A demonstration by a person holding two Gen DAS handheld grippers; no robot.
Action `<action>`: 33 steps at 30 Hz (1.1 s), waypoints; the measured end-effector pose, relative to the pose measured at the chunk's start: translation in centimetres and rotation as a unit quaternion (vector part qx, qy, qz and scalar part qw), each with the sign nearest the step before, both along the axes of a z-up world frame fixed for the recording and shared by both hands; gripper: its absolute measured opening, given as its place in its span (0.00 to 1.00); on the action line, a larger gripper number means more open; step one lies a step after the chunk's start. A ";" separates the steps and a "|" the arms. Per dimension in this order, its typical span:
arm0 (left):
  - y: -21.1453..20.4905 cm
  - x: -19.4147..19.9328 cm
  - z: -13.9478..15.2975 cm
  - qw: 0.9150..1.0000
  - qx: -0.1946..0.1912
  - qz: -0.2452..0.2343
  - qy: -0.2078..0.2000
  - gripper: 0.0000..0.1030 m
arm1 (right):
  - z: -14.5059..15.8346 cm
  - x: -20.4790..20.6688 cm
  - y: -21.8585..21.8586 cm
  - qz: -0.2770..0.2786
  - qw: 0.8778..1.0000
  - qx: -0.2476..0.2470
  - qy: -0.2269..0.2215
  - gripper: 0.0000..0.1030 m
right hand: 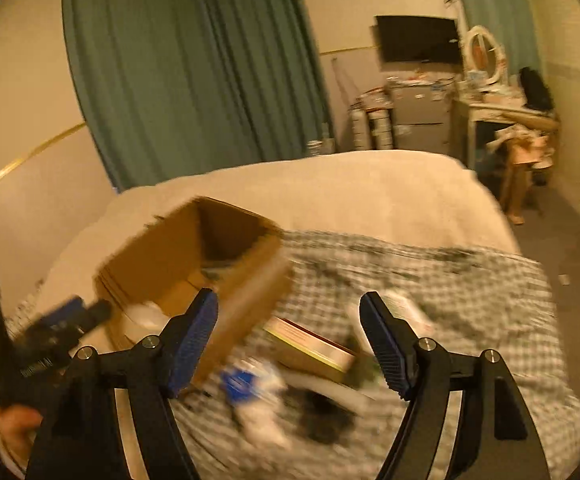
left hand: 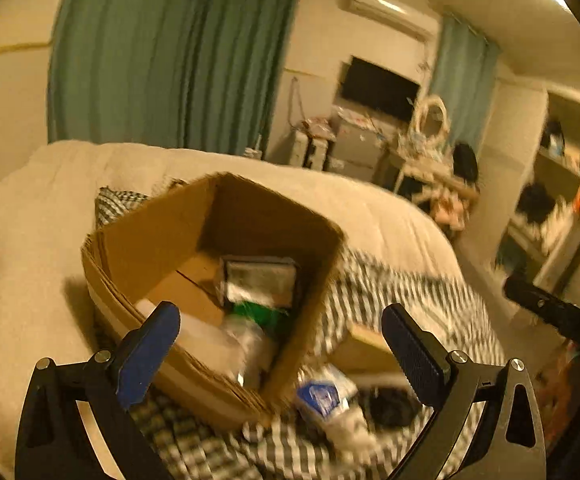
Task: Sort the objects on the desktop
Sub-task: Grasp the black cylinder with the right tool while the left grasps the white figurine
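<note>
An open cardboard box [left hand: 158, 236] [right hand: 162, 256] stands on a bed with a checked cloth [left hand: 401, 292] [right hand: 449, 280]. Inside it lie a dark-framed flat item [left hand: 262, 280], something green [left hand: 258, 314] and a clear plastic bottle [left hand: 246, 340]. My left gripper [left hand: 282, 344] is open above the box's near corner, holding nothing. On the cloth to the right of the box lie a blue and white packet [left hand: 321, 396] [right hand: 246, 384], a flat tan box [left hand: 365, 348] [right hand: 309, 344], a black object [left hand: 389, 404] [right hand: 325, 416] and a white item [right hand: 405, 312]. My right gripper [right hand: 290, 340] is open above these, empty.
A cream blanket [left hand: 30, 240] [right hand: 369, 192] covers the rest of the bed. Green curtains [right hand: 186, 68], a wall television [right hand: 417, 38], a dressing table with a mirror [right hand: 485, 56] and shelves [left hand: 561, 184] line the far walls. A hand [right hand: 18, 420] holds the left gripper's handle.
</note>
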State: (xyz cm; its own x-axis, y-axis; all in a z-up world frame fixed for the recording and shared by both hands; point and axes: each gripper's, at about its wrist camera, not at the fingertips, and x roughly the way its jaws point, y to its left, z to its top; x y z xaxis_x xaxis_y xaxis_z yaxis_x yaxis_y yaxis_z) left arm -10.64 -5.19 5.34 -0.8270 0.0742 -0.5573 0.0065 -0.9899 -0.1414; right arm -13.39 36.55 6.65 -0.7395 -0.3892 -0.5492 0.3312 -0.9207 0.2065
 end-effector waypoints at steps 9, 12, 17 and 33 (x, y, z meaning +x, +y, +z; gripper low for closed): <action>7.7 3.1 -9.0 0.995 0.047 -0.027 -0.088 0.99 | -9.0 3.9 7.5 -0.051 0.997 0.026 -0.042 0.71; 8.6 2.2 -11.4 0.992 0.044 -0.020 -0.114 0.99 | -10.1 3.2 7.7 -0.039 0.998 0.005 -0.053 0.71; 9.4 0.8 -14.2 0.990 0.045 0.001 -0.136 0.99 | -11.0 2.5 5.9 -0.001 0.999 -0.002 -0.045 0.71; 10.6 -2.7 -17.8 0.984 -0.001 -0.030 -0.177 0.51 | -17.0 -1.4 5.2 0.012 0.991 -0.017 -0.129 0.71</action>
